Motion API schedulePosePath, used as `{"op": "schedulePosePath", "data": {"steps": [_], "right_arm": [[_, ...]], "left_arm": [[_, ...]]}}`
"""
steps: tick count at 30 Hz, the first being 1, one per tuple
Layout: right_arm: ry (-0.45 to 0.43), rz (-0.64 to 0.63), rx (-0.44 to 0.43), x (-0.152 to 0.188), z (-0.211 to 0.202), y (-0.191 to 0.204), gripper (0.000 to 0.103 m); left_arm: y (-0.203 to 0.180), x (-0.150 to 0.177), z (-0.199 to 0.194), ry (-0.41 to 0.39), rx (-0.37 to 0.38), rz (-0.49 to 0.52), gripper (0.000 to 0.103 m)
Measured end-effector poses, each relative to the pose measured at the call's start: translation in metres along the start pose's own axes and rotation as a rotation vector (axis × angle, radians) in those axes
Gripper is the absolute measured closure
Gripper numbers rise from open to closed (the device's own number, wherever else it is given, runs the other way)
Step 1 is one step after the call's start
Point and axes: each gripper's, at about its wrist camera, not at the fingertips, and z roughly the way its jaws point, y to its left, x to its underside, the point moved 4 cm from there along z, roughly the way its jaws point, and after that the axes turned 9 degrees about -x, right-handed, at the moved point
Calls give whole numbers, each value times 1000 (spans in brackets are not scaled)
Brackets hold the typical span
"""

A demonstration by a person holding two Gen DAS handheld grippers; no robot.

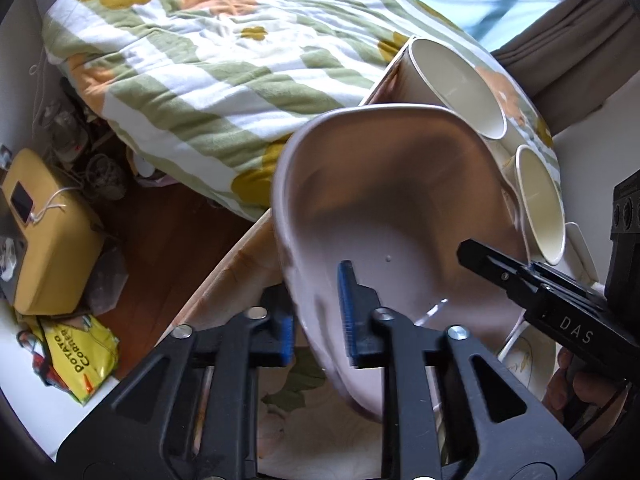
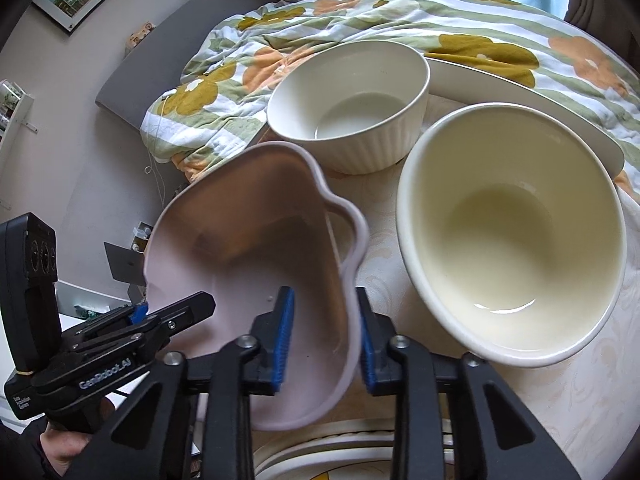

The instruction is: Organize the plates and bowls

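Clearly, the pink heart-shaped bowl (image 2: 256, 256) was carried by two grippers at once, probably because it was wide and its rim was thin, so one grip alone would let it tip. It hung tilted in the air above the desk (image 2: 384, 280), just beside the large cream bowl (image 2: 516, 236), with the ribbed white bowl (image 2: 352, 100) behind it and a patterned plate (image 2: 340, 456) below its lower edge. The right gripper (image 2: 326, 336) came from the near side, its jaws pinching the bowl's wall between the blue pads. The left gripper (image 1: 320, 312) reached from the opposite side, its jaws also closed over the rim, one pad inside and one outside. Both were held low and pointed slightly downward toward the pink bowl.
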Motion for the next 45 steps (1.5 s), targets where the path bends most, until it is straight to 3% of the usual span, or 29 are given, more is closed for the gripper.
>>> {"op": "schedulePosePath", "data": {"steps": [2, 12, 20, 26, 34, 39, 45], "right_arm": [[0, 3, 15, 0, 0, -1, 88], [-46, -40, 25, 7, -10, 11, 88], [-179, -71, 22, 20, -75, 24, 88], [-308, -69, 66, 57, -158, 18, 88], [-435, 53, 181, 142, -263, -23, 88], [-465, 159, 260, 199, -305, -58, 88], [-464, 289, 334, 246, -318, -107, 88]], "left_arm": [[2, 0, 0, 0, 5, 3, 90], [-5, -3, -25, -71, -32, 78, 90], [-45, 5, -87, -178, -24, 161, 90], [-109, 35, -142, -257, 23, 263, 90], [-223, 118, -178, -255, 138, 433, 90], [-286, 171, -169, -184, 217, 510, 90], [-343, 214, -131, -86, 272, 591, 90]]}}
